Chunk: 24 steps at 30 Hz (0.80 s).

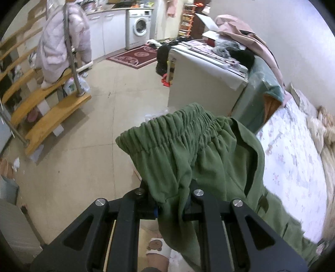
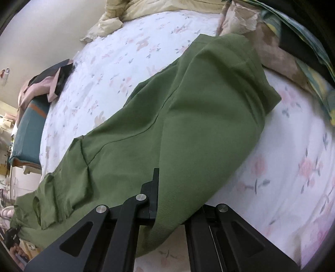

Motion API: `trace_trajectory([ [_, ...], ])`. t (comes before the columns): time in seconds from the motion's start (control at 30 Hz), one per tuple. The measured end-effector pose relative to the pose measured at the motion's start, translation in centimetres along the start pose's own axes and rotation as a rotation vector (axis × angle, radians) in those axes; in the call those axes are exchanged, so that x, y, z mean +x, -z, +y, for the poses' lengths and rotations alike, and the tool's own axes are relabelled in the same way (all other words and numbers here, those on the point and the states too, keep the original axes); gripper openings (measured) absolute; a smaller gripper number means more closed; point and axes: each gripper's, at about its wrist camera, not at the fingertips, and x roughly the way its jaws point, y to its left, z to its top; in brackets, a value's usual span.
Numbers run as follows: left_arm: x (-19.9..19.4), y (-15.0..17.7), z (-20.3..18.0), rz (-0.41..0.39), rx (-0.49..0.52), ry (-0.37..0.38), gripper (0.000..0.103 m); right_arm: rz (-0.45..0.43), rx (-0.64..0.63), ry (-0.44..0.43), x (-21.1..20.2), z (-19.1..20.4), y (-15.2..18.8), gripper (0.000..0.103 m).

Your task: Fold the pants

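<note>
Green pants point(image 1: 188, 150) hang from my left gripper point(image 1: 170, 198), which is shut on the fabric just below the gathered elastic waistband point(image 1: 167, 127); the waistband stands up above the floor beside the bed. In the right wrist view the same green pants point(image 2: 188, 117) stretch across the floral bed sheet point(image 2: 117, 52), legs running toward the far pillows. My right gripper point(image 2: 165, 200) is shut on a fold of the cloth near the bed's front edge; the fabric drapes over and hides its right finger.
A floral bed point(image 1: 293, 159) lies to the right, with cream bedding point(image 2: 129, 10) at its head. A white cabinet point(image 1: 201, 83) piled with clothes, a wooden staircase point(image 1: 50, 108), a washing machine point(image 1: 140, 27) and a red rug point(image 1: 134, 56) surround the tiled floor.
</note>
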Motion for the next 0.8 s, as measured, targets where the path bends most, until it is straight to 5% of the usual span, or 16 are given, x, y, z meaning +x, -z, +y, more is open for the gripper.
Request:
trace_trajectory([
  [0.13,1.0,0.2,1.0,0.036,-0.063,0.010,0.011,-0.007,0.033,-0.016,0.6,-1.0,-0.2,0.003],
  [0.23,1.1,0.3,1.4,0.042,-0.078,0.017,0.011,-0.052,0.129,0.002,0.2,-3.4,-1.0,0.013],
  [0.3,1.2,0.4,1.6,0.049,-0.080,0.014,0.011,-0.090,0.263,-0.017,-0.2,-6.3,-1.8,0.030],
  [0.47,1.2,0.4,0.9,0.035,-0.037,-0.003,0.011,-0.278,0.426,0.082,-4.1,-11.5,-3.1,0.021],
  [0.63,0.4,0.4,0.0,0.004,-0.006,0.009,0.011,-0.333,0.289,0.296,-7.6,-8.8,-3.4,0.019],
  [0.8,0.1,0.4,-0.6,-0.011,0.023,-0.011,0.011,-0.394,0.001,0.282,-9.9,-1.0,-2.6,0.023],
])
